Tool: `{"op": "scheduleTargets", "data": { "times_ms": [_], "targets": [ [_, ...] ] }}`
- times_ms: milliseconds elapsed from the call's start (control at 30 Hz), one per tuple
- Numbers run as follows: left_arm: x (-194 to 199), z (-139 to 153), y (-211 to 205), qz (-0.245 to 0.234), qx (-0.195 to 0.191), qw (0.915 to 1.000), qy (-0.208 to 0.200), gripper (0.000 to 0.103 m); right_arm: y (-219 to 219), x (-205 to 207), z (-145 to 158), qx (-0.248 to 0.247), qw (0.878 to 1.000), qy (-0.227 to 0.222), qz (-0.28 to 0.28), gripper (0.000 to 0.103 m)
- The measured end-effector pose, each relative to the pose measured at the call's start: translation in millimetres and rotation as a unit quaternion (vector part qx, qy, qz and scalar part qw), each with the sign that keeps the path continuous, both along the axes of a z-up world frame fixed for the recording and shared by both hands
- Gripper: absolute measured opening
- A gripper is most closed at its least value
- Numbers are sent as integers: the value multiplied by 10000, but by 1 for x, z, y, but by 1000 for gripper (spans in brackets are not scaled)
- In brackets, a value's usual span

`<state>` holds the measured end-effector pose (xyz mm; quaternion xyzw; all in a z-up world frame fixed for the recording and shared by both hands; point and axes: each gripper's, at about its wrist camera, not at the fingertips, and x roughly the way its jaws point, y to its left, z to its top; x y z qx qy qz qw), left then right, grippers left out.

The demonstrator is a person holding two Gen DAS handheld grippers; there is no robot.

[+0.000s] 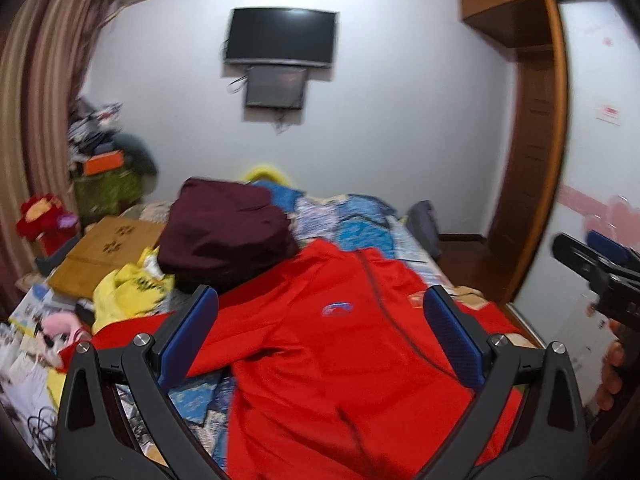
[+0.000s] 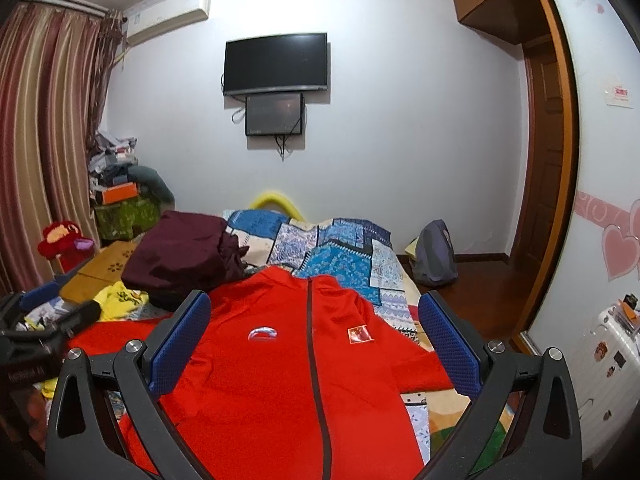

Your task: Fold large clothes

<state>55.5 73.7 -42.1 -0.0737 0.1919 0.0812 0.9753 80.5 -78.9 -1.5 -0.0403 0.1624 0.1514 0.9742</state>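
Note:
A red zip-up jacket (image 1: pixel 340 344) lies spread front-up on the bed, its collar toward the far wall; it also shows in the right wrist view (image 2: pixel 280 380), with a dark zip down its middle. My left gripper (image 1: pixel 320 332) is open and empty above the jacket's left half. My right gripper (image 2: pixel 316 340) is open and empty above the jacket's chest. The right gripper also shows at the right edge of the left wrist view (image 1: pixel 596 272), and the left gripper at the left edge of the right wrist view (image 2: pixel 44 332).
A folded maroon garment (image 2: pixel 184 256) lies on the bed beyond the jacket's left shoulder. A yellow garment (image 2: pixel 120 300) and loose clutter lie at the left. The patchwork bedspread (image 2: pixel 344 252) shows beyond the collar. A grey backpack (image 2: pixel 434 252) stands on the floor to the right.

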Motion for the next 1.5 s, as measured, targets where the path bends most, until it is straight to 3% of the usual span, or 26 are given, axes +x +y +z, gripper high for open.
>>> {"op": "scheduleTargets", "data": {
  "times_ms": [233,400,533,633,767,867,1033,1133,1267,1400,1500],
  "targets": [
    [22,-31,74,969,-278,9942,361,103,19,43,-28,-240,9986,477,67,103],
    [32,-64,131,1676,-459,9817,777,103,27,84,-59,-379,9929,1126,87,103],
    [33,-100,186,2057,-862,9682,1129,103,35,112,-89,-719,9819,1750,45,103],
    [27,-130,226,2328,-1278,9547,1345,103,40,125,-106,-905,9726,2136,133,103],
    [18,-179,275,2796,-1650,9286,1796,103,49,140,-127,-934,9557,2752,460,103],
    [11,-211,303,2781,-2190,9138,1991,99,58,150,-140,-1007,9436,3099,583,103],
    [-2,-245,328,2735,-2975,8916,2043,92,68,155,-152,-1174,9375,3220,599,103],
    [-9,-261,341,2657,-3471,8796,1876,86,71,153,-154,-1271,9354,3239,634,103],
    [-5,-271,354,2349,-3800,8807,1574,82,80,165,-162,-1430,9310,3296,644,103],
    [7,-283,370,2518,-3705,8783,1674,58,81,168,-169,-1478,9259,3425,590,102],
    [13,-282,375,2704,-3497,8790,1789,47,79,166,-164,-1471,9293,3347,525,102]
  ]
}}
